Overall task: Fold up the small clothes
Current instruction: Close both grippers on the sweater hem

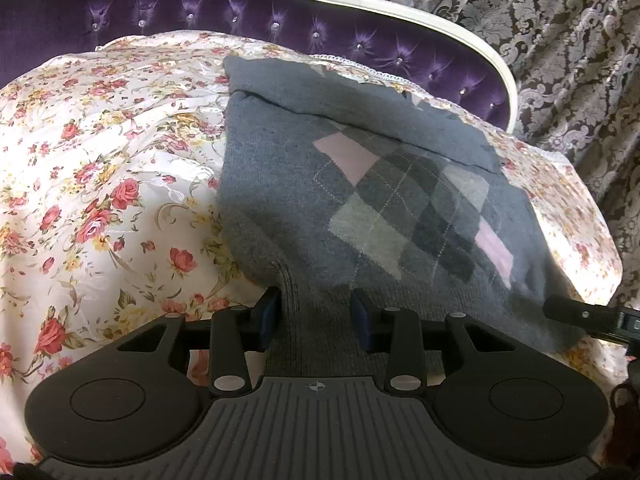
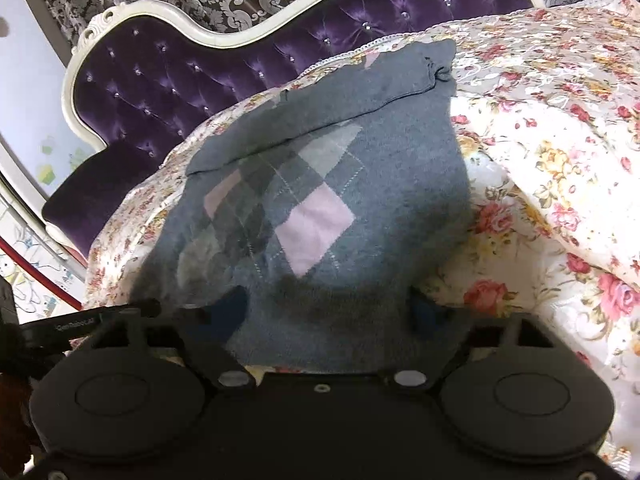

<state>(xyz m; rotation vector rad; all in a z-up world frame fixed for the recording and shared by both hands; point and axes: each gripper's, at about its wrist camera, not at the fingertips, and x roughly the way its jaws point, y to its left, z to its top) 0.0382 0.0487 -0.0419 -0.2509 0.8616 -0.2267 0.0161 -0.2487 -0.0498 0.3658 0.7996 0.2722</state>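
Your left gripper (image 1: 316, 316) sits at the near edge of the bed, w/ the ribbed hem of the grey argyle sweater (image 1: 384, 200) between its blue pads (image 1: 362, 314). The pads look to touch the knit on both sides, so it is clamped on the hem. Your right gripper (image 2: 326, 312) is just beside it at the same near edge; the hem lies between its fingers, but the jaws stand wider than the bunch of cloth and the picture is blurred there, so I read them as apart, not pressing. The sweater lies on the floral bedcover (image 1: 100, 184), its far part folded over itself toward the head of the bed. Behind it is the purple tufted headboard (image 1: 192, 12) w/ white frame, then the patterned curtain (image 1: 560, 40).
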